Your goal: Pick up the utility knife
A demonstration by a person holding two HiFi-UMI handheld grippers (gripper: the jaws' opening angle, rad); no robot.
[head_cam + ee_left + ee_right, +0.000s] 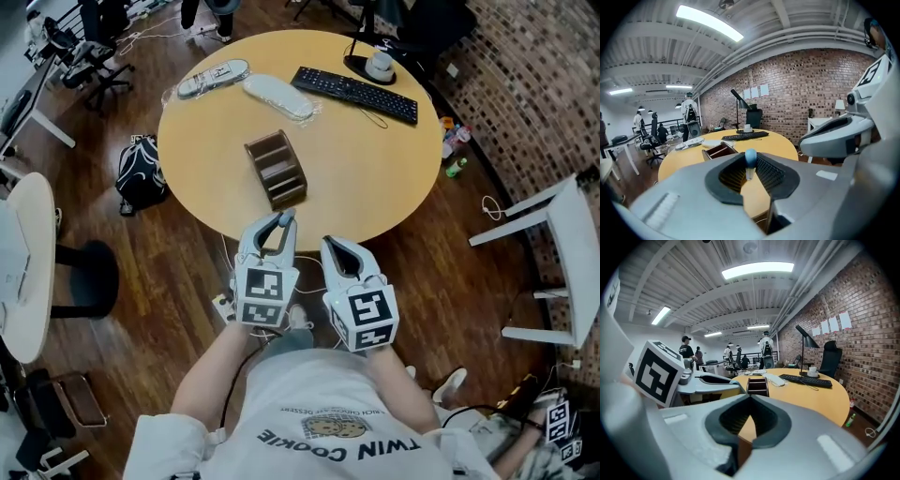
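Observation:
My left gripper [279,222] hovers just off the near edge of the round wooden table [375,159], shut on a slim thing with a light blue rounded end, which I take for the utility knife [750,158]. In the left gripper view the knife stands upright between the ribbed pads [771,173]. From the head view only a grey sliver of it shows at the jaw tips. My right gripper [330,246] is beside the left one, apart from it, its jaws shut with nothing between them [750,398].
A brown wooden organizer [276,168] stands on the table right ahead of both grippers. Farther back lie a black keyboard [354,94], a cup [380,64] and two wrapped white items [277,96]. A backpack [141,173] sits on the floor at left, a white chair [562,253] at right.

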